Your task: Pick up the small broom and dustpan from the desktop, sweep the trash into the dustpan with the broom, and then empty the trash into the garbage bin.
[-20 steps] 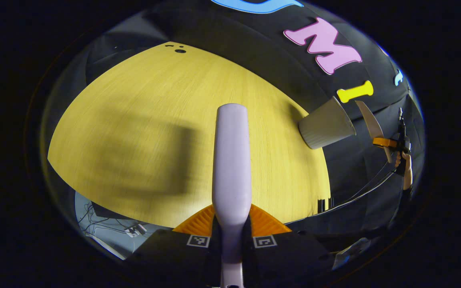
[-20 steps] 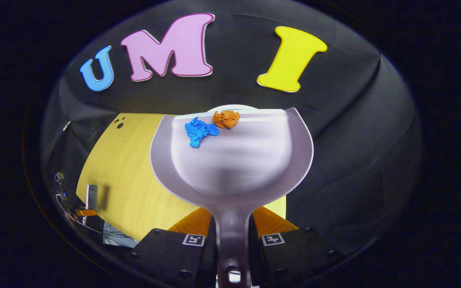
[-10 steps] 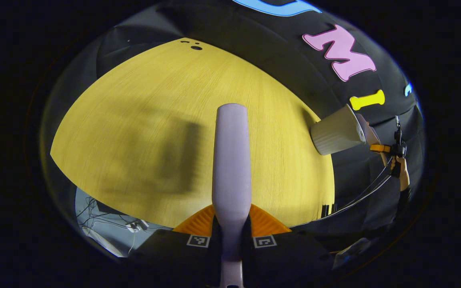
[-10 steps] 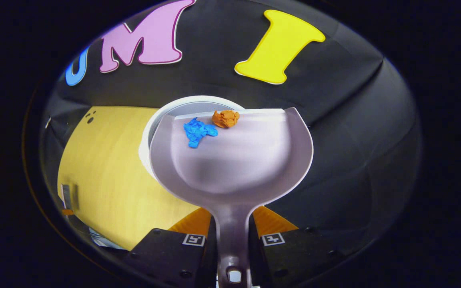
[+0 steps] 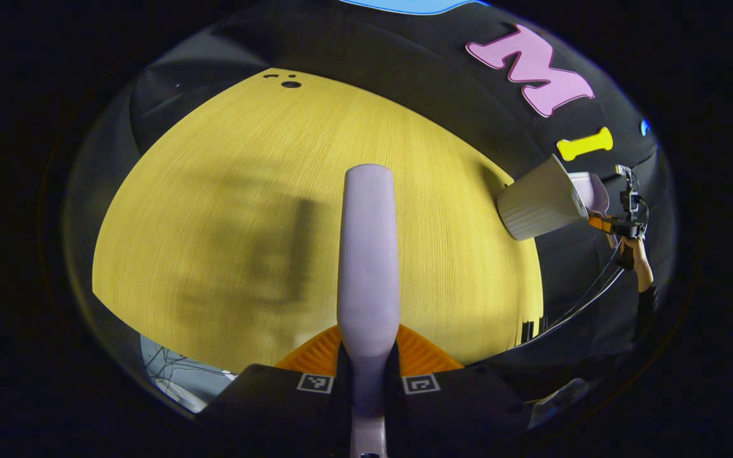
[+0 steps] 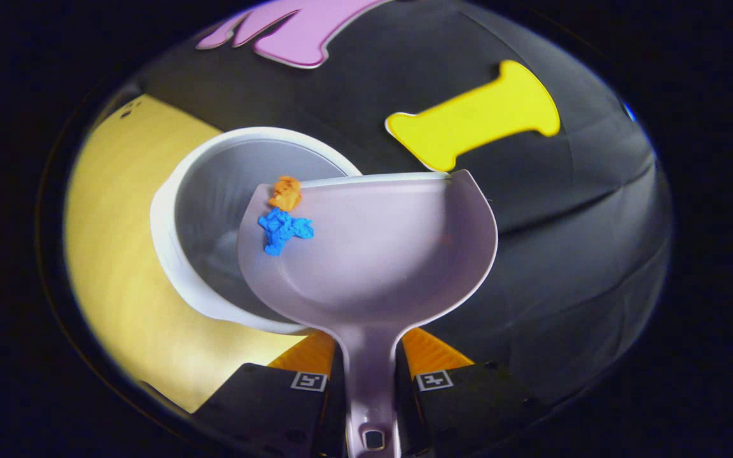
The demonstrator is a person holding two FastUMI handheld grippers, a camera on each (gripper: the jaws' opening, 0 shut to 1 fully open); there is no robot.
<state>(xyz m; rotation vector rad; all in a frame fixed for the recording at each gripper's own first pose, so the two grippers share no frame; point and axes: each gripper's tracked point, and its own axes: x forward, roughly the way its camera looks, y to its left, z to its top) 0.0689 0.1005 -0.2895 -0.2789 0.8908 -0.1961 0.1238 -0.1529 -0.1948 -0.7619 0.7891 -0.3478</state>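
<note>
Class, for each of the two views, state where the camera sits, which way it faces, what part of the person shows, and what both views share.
Left gripper view: rides the left hand-held gripper, facing along the broom handle over the desktop; a far hand shows.
Right gripper view: rides the right hand-held gripper, facing the tilted dustpan above the garbage bin.
Shared: bin, dustpan, desktop.

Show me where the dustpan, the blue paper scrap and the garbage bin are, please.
dustpan (image 6: 373, 254): right gripper view, on the middle of its scoop.
blue paper scrap (image 6: 282, 230): right gripper view, on the crumpled wad at the dustpan's left edge.
garbage bin (image 6: 169, 191): right gripper view, on its white rim.
</note>
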